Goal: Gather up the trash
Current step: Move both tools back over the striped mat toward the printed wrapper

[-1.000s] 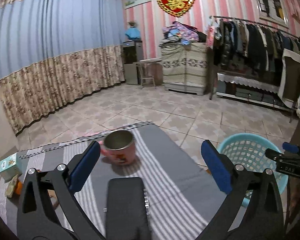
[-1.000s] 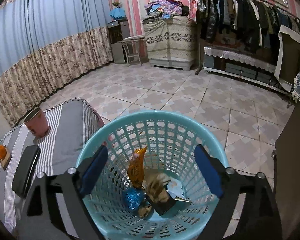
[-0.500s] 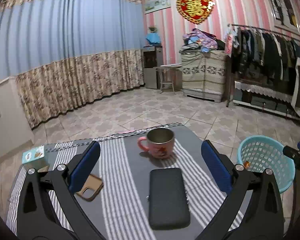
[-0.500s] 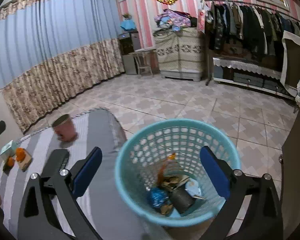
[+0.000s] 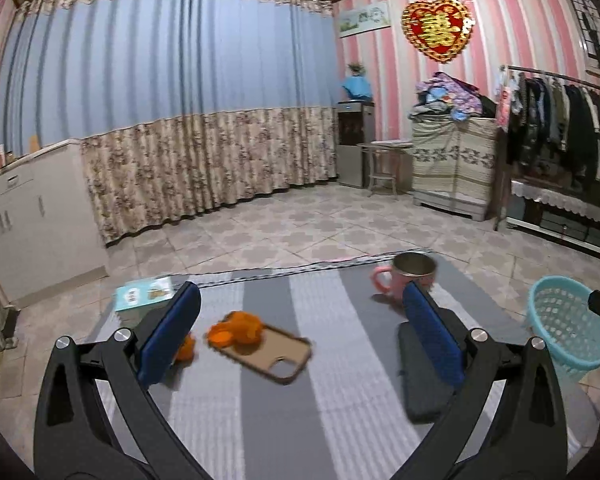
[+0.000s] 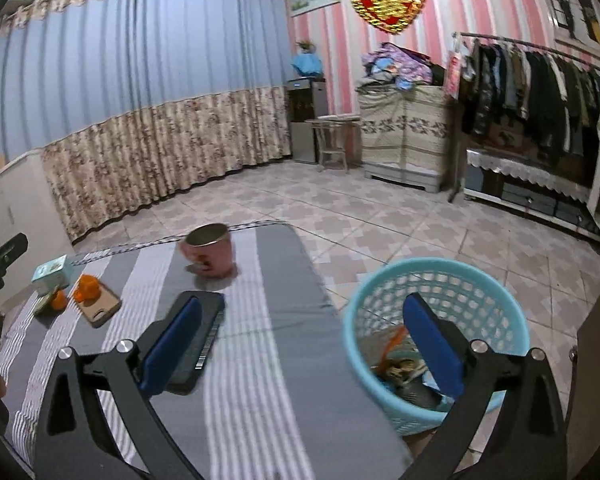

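Orange peel (image 5: pixel 236 330) lies on a tan phone case (image 5: pixel 272 354) on the grey striped table (image 5: pixel 284 412); another orange piece (image 5: pixel 186 348) lies beside my left finger. My left gripper (image 5: pixel 300 332) is open and empty, above the table facing the peel. A light-blue trash basket (image 6: pixel 436 336) stands off the table's right edge, with wrappers inside. My right gripper (image 6: pixel 300 344) is open and empty, straddling the table edge and the basket. The peel (image 6: pixel 87 286) and basket (image 5: pixel 566 336) show in both views.
A pink mug (image 5: pixel 410 276) stands at the table's far right. A black phone (image 5: pixel 424 368) lies near the right side. A small teal box (image 5: pixel 142 292) sits at the far left. Tiled floor, curtain, cabinet and clothes rack lie beyond.
My left gripper has swung left from the mug and black phone toward the orange peel. My right gripper has pulled back and left from over the basket, now partly over the table.
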A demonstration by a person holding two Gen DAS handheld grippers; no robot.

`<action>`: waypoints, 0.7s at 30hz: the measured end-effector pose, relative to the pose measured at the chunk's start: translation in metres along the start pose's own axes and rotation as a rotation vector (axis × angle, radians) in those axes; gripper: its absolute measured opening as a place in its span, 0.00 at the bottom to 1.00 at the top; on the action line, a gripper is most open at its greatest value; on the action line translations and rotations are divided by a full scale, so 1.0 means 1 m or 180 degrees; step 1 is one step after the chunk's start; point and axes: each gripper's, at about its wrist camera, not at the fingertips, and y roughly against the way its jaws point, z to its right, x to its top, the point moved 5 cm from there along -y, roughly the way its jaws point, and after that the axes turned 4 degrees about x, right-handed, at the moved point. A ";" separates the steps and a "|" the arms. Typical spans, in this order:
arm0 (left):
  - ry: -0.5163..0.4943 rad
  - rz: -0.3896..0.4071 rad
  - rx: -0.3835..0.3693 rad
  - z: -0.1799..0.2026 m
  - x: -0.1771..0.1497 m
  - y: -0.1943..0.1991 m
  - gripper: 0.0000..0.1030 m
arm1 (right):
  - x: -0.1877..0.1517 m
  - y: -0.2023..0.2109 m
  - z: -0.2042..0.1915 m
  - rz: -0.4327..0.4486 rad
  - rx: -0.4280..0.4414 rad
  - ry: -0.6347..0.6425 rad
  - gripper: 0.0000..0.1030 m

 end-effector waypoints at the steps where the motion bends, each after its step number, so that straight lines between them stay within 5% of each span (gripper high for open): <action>1: 0.0009 -0.0007 0.0039 -0.009 -0.002 0.000 0.95 | -0.001 -0.001 -0.008 0.0000 0.0019 0.0031 0.96; 21: 0.0260 -0.0399 0.0551 -0.150 -0.057 -0.042 0.95 | -0.028 -0.041 -0.113 -0.0104 0.0281 0.0389 0.96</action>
